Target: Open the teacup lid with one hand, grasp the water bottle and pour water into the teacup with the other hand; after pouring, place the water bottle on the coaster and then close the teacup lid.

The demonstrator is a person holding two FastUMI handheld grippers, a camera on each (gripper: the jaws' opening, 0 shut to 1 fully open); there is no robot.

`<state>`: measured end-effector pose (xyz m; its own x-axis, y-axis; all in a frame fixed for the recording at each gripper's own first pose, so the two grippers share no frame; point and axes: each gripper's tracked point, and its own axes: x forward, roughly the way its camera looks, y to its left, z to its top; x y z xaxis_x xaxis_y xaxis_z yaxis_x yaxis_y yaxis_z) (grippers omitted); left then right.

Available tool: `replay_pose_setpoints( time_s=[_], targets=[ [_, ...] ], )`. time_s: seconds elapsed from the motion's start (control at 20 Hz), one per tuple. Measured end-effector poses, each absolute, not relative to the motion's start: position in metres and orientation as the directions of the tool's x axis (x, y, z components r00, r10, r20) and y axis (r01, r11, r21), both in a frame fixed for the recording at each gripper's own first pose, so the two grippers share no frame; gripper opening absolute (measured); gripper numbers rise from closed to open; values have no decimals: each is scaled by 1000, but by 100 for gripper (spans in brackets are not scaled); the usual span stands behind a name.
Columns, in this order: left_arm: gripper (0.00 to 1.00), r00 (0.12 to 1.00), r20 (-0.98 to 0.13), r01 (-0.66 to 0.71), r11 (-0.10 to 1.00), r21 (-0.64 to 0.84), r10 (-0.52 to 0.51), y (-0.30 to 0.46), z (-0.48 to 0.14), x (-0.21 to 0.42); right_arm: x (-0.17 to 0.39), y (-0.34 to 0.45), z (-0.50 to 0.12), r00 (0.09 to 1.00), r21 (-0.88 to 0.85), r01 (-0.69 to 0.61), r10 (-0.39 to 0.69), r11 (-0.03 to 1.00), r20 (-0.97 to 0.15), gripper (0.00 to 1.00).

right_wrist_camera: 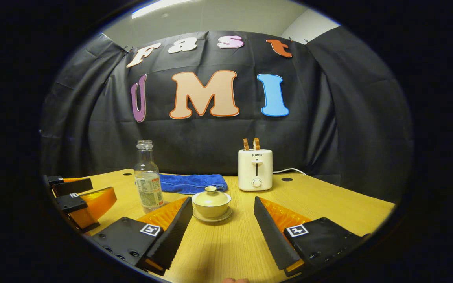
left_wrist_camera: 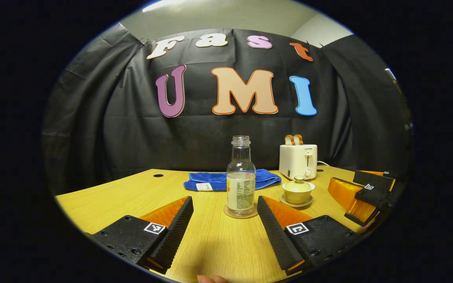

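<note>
Nothing's started yet, I reckon: lid on, bottle untouched. My left gripper (left_wrist_camera: 225,220) has its jaws spread wide w/ nothing between them, lined up on the water bottle (left_wrist_camera: 241,179), which stands upright and uncapped on a round clear coaster (left_wrist_camera: 241,214) mid-desk, a bit ahead of the tips. My right gripper (right_wrist_camera: 223,222) is also wide open and empty, facing the teacup (right_wrist_camera: 211,205), which sits on its saucer (right_wrist_camera: 212,217) just right of the bottle, lid (right_wrist_camera: 211,195) seated w/ the knob up.

Step in hand, as I judge it: lid off first. I'd bring the right jaws down over the small knob, centre them, close gently, and lift straight up so the cup doesn't drag on the saucer. Then park the lid clear of the pour path. For the bottle, I'd grip low-mid on the body, around the label; the neck is open, so keep it upright until it's over the cup.

Far side of the desk (right_wrist_camera: 328,204): blue towel (right_wrist_camera: 193,182) behind the bottle, white toaster (right_wrist_camera: 255,169) w/ two slices up.

Writing: toaster reads "SUPOR". Bottle label print is too small to make out.
</note>
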<state>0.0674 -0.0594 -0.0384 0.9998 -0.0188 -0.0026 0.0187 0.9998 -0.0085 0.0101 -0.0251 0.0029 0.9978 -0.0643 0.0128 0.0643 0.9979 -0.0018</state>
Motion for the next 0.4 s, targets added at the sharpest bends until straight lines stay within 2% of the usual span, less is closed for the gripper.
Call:
replay_pose_setpoints(
  time_s=[0.3,0.35,0.4],
  targets=[
    [95,1000,-1,13,1000,-8,-13,-69,-37,56,-17,-22,3,997,-1,72,-72,997,19,99],
    [95,1000,-1,10,1000,-8,-10,-70,-37,53,-21,-21,2,997,-2,73,-73,997,15,94],
    [95,1000,-2,10,1000,-9,-10,-71,-38,52,-23,-20,3,997,-2,73,-73,997,16,99]
  ],
)
